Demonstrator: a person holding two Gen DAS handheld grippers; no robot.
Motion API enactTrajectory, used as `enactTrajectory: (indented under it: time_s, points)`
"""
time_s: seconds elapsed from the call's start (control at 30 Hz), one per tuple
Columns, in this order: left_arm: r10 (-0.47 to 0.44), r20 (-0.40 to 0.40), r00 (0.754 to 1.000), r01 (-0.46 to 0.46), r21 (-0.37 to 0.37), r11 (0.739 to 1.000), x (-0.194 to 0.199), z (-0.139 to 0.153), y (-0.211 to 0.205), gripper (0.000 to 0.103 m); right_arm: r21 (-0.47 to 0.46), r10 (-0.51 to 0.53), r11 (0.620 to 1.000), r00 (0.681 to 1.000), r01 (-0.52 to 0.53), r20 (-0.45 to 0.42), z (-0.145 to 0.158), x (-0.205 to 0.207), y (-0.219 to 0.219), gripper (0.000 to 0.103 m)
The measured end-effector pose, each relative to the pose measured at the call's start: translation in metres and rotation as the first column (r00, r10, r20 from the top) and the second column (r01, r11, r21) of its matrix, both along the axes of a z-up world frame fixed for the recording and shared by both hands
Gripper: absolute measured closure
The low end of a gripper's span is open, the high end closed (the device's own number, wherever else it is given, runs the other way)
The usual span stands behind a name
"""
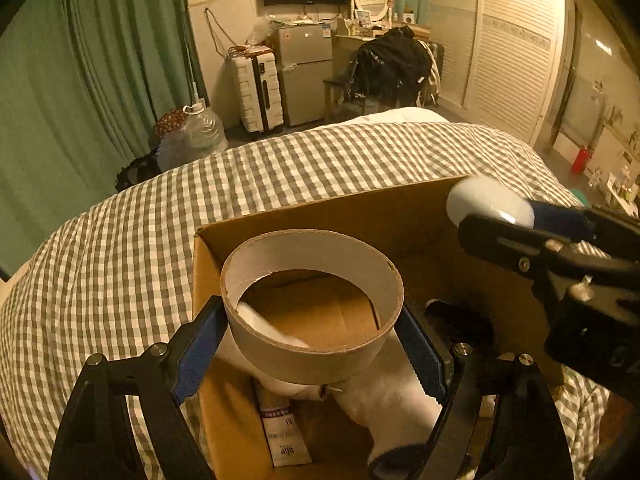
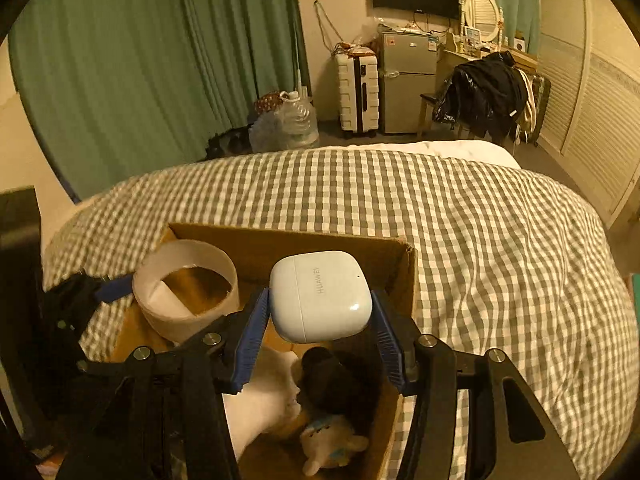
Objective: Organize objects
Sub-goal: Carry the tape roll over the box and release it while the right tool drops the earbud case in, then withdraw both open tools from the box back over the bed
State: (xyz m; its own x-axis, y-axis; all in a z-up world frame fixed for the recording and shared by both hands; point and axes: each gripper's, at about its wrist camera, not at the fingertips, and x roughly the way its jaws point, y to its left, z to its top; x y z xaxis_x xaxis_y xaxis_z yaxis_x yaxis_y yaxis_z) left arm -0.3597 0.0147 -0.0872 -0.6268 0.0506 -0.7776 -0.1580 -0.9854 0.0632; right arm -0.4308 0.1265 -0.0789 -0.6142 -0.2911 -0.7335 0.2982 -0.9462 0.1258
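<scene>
Two wrist fisheyes, side by side, angled down, close over one box (image 1: 320, 216) (image 2: 280, 242), bed (image 1: 120, 240) (image 2: 500, 260) and far wall shared

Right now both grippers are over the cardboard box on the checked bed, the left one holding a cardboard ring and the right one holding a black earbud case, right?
Nearly. The earbud case in the right gripper is white, not black, as the right wrist view shows. The rest holds: the left gripper holds the cardboard ring over the cardboard box.

Showing: 1 cardboard box (image 2: 332, 246), 1 tape roll core (image 1: 312, 304), 1 earbuds case (image 2: 320, 294), 1 white sock (image 1: 396, 404), 1 plush toy (image 2: 332, 446), 1 booklet (image 1: 286, 440).
</scene>
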Motion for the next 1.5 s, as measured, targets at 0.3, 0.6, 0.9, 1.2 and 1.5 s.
enactTrajectory:
  time_s: [0.3, 0.6, 0.9, 1.2, 1.5]
  points:
    - [0.011, -0.083, 0.996, -0.011, 0.0, 1.0, 0.03, 0.077, 0.002, 0.004, -0.051, -0.036, 0.998, 0.992, 0.03, -0.124, 0.078, 0.036, 0.011, 0.036]
    - [0.042, -0.216, 0.975, -0.035, 0.034, 0.999, 0.114, 0.178, -0.014, 0.004, -0.013, -0.063, 0.998, 0.96, 0.061, -0.273, 0.184, 0.131, 0.022, 0.031]
    - [0.077, -0.294, 0.953, -0.056, 0.078, 0.995, 0.212, 0.22, -0.033, 0.001, 0.002, -0.074, 0.997, 0.937, 0.079, -0.341, 0.223, 0.24, 0.033, 0.029]
    - [0.12, -0.308, 0.944, -0.088, 0.115, 0.989, 0.277, 0.195, -0.054, 0.0, 0.022, -0.086, 0.995, 0.938, 0.099, -0.336, 0.19, 0.308, 0.03, 0.026]
    - [0.189, -0.22, 0.957, -0.165, 0.123, 0.979, 0.275, 0.116, -0.072, 0.0, 0.055, -0.098, 0.992, 0.963, 0.115, -0.253, 0.108, 0.314, 0.03, 0.026]
